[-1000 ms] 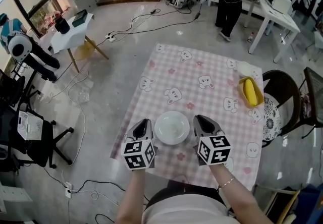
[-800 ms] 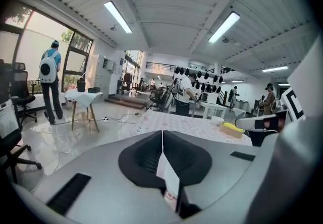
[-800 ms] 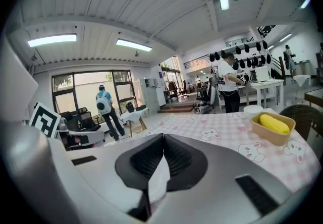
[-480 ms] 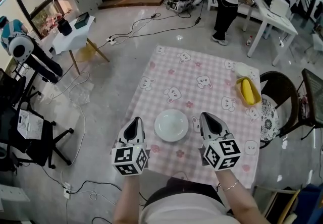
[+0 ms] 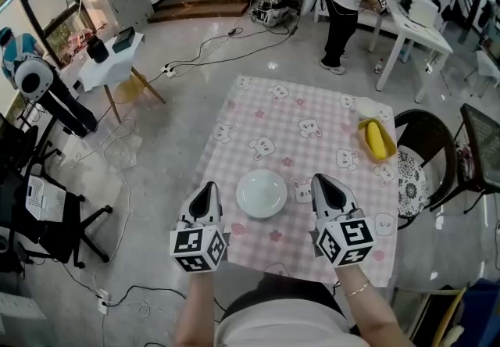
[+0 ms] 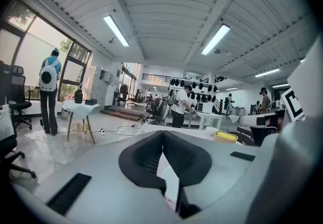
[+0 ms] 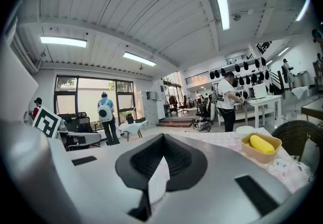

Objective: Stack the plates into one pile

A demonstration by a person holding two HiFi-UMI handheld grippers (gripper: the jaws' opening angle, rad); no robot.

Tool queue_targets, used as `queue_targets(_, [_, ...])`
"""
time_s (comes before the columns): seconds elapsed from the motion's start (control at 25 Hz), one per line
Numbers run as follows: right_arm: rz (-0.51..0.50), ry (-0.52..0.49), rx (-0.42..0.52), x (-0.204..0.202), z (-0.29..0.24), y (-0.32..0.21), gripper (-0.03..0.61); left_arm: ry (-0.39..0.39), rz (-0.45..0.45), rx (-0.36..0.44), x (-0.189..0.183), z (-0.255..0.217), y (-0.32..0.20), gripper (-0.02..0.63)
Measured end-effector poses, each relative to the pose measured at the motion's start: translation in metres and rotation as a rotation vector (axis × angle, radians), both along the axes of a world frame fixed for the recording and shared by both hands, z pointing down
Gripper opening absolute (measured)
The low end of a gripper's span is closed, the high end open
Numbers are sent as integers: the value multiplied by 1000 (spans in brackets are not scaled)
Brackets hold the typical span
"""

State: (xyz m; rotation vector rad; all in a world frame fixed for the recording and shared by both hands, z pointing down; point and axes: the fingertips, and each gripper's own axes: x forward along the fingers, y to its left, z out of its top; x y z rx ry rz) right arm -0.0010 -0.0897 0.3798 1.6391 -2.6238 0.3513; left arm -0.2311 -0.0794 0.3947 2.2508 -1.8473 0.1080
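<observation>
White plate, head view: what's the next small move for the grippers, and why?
Probably draw both back toward the near edge. The left gripper and right gripper are shut, empty, flanking the white plate without touching it, and no other loose plate shows to stack.

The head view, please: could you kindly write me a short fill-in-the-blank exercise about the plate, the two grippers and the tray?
1. On the pink checked cloth, the white plate lies ____ the left gripper and the right gripper.
2. The jaws of both grippers are ____, with nothing held.
3. The tray near the cloth's far right corner is ____ in colour.
Missing words: between; shut; yellow.
</observation>
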Motion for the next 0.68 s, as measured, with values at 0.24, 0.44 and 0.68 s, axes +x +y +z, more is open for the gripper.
queue_targets(0.24, [1,-3,1,4,1,9,3,-6,10,6,7,-1,7,21])
queue_targets(0.44, [-1,-24,-13,3,0,9,3,-1,10,6,6,-5,9,21])
queue_targets(0.68, [-14,-21,-9,-5,-2,8,3,-7,14,10,3,-5,9,21])
